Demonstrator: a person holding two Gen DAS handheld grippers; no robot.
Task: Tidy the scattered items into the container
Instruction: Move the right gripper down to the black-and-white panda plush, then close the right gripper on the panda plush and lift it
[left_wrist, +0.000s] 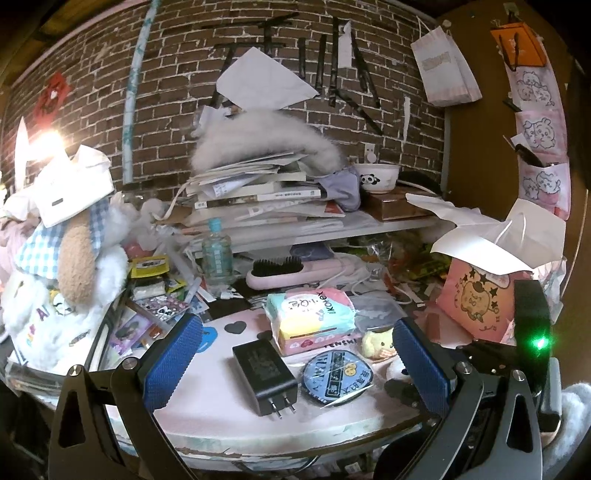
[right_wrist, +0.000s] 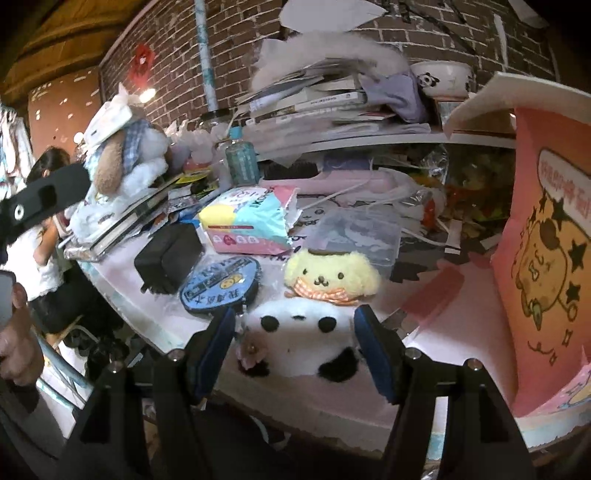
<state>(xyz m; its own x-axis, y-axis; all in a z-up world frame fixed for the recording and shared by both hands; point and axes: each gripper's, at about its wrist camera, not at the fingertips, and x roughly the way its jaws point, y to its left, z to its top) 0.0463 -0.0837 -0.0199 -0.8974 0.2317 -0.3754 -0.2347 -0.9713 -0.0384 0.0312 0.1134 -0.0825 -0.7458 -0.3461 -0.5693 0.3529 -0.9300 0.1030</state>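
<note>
On the pink desk (left_wrist: 221, 402), the left gripper (left_wrist: 291, 363) hangs with jaws spread wide and empty, the black charger (left_wrist: 265, 373) lying between its blue pads and a round blue patch (left_wrist: 336, 373) at about three o'clock of the charger. At twelve o'clock of those sits the pastel tissue pack (left_wrist: 312, 314). Further right, the right gripper (right_wrist: 295, 347) stands about half open with its pads flanking the panda plush (right_wrist: 303, 336); whether they press it I cannot tell. The yellow dog plush (right_wrist: 328, 275) lies at twelve o'clock of the panda, and the pink paper bag (right_wrist: 546, 258) stands at three o'clock.

Dim room; lamp (left_wrist: 46, 142) glare at left; fisheye-warped, dark corners.
</note>
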